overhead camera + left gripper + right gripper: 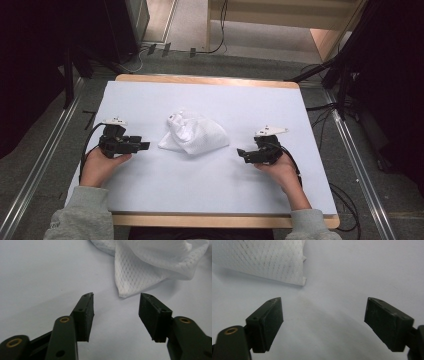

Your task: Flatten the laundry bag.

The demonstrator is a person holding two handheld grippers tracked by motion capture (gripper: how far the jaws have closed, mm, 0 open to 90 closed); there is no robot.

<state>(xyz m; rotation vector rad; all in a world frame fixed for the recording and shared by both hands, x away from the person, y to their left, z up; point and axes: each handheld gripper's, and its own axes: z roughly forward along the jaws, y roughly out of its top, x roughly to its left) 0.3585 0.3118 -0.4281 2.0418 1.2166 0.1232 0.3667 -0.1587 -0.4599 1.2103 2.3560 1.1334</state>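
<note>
Faintly, a small unreadable tag (171, 118) marks the white cloth (196, 134).

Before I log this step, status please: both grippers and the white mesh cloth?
Left gripper open, empty, jaws aimed at a corner of the crumpled white mesh cloth. Right gripper open, empty, short of the cloth. Nothing in the way.

Bare table (210, 185) all around crumpled cloth (195, 134)

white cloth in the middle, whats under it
The crumpled white cloth lies straight on the pale table sheet. Its folds cover whatever might sit beneath, so that stays unseen.
</note>
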